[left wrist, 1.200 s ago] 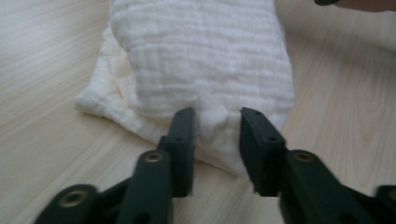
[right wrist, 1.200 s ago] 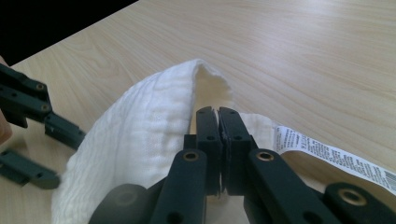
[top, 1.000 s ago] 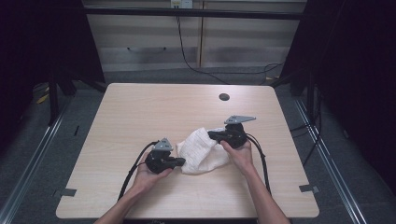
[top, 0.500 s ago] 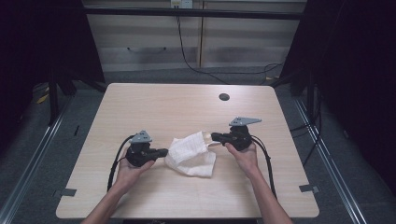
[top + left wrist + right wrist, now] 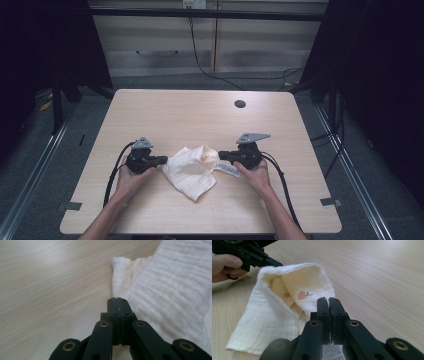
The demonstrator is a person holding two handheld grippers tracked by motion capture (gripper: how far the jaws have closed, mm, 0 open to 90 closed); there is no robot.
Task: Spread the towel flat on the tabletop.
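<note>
Light wood counter (image 5: 165,112), dark room around it, one round grommet hole (image 5: 240,104) at the far right. One cream cloth (image 5: 192,170), crumpled, lies mid-counter between two hand-held grippers. Left hand-held gripper (image 5: 161,160): jaws pressed together, tip at the cloth's left edge; can't tell if fabric is pinched. Right hand-held gripper (image 5: 222,155): jaws pressed together at the cloth's right corner. Small pink flower print (image 5: 302,295) on the cloth. White label (image 5: 228,169) under the right hand-held gripper, text unreadable.
</note>
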